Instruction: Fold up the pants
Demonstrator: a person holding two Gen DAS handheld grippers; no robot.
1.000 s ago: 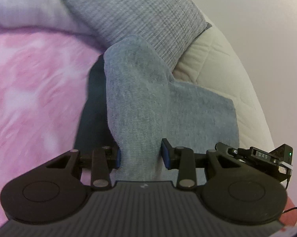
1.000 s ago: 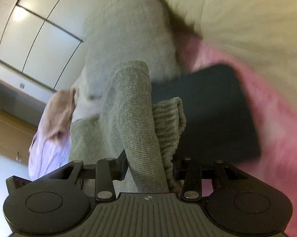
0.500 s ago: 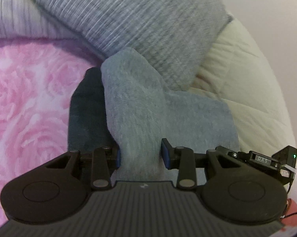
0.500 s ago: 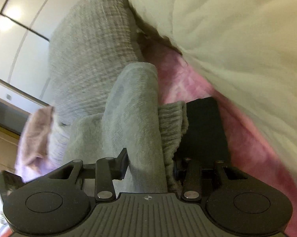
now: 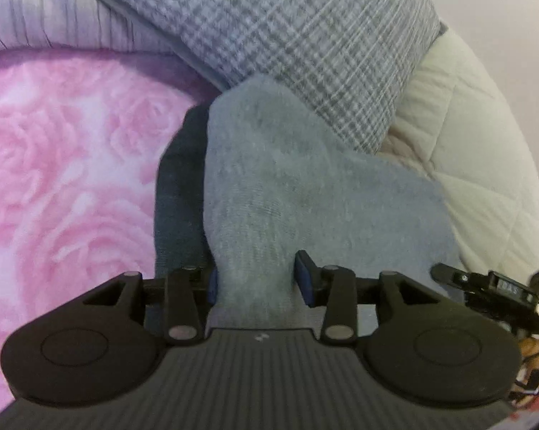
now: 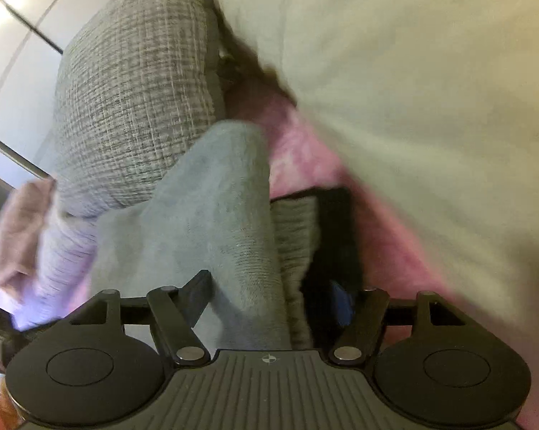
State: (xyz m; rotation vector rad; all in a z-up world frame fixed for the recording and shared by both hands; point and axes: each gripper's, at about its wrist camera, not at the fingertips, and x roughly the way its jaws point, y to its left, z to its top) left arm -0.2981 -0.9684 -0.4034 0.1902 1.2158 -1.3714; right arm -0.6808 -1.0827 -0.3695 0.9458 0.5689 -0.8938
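The grey knit pants (image 5: 287, 193) rise in a fold between the blue pads of my left gripper (image 5: 256, 279), which is shut on them. The pants lie partly over a dark folded garment (image 5: 179, 197) on the pink rose blanket (image 5: 65, 165). In the right wrist view the pants (image 6: 226, 215) and their ribbed band (image 6: 294, 229) still sit between the fingers of my right gripper (image 6: 273, 297). Its fingers are spread open, with a dark gap beside the right pad. The right gripper's body (image 5: 491, 286) shows at the edge of the left wrist view.
A grey checked pillow (image 5: 287, 28) lies just beyond the pants, also seen as the pillow (image 6: 133, 100). A cream quilt (image 5: 459, 150) bounds the right side, and a striped pale pillow (image 5: 47, 10) the back left. Pale wardrobe doors (image 6: 18, 36) stand behind.
Both grippers have carried the pants forward and down toward the grey pillow. The right gripper's fingers have spread apart; the left still pinches the fabric.
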